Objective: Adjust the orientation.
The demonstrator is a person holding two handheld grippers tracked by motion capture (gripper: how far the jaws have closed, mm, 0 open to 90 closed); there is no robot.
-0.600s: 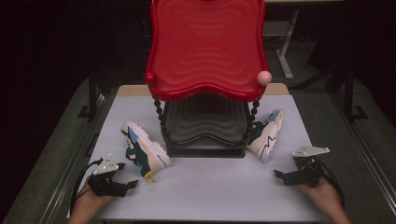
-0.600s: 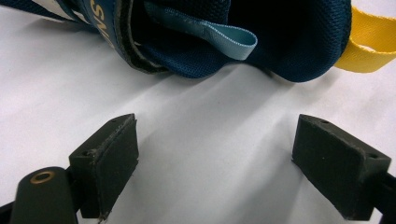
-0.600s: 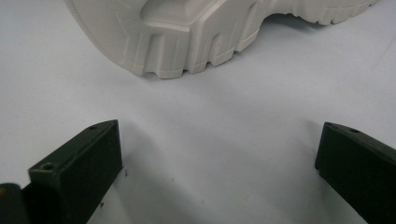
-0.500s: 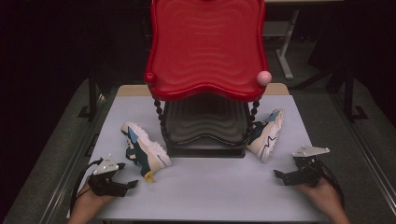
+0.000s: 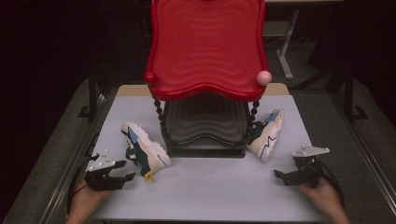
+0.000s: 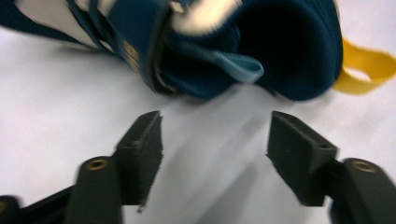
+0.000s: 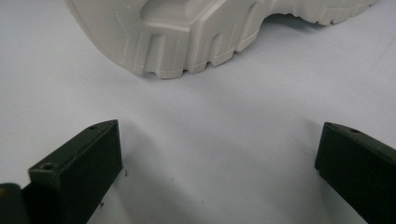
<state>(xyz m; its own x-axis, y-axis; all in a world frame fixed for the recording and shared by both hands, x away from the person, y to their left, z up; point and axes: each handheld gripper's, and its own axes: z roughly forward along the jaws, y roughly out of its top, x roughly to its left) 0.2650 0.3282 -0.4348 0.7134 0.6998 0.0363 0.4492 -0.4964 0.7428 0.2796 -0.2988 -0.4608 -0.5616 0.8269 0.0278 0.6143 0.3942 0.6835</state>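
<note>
Navy knit and cream rubber made up the left sneaker [image 5: 144,150], lying just ahead of the left gripper [image 5: 122,171], jaws spread and empty, heel loop nearest. Nothing had shifted since earlier. Beyond the right gripper [image 5: 282,177], spread wide, the right sneaker [image 5: 265,135] showed its lugged sole.

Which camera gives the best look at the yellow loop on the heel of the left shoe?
The left gripper view: the yellow loop sits close and large behind the shoe's dark blue collar. The high view shows it as a tiny yellow speck at the heel. The right gripper view looks at the other shoe's pale sole.
</note>
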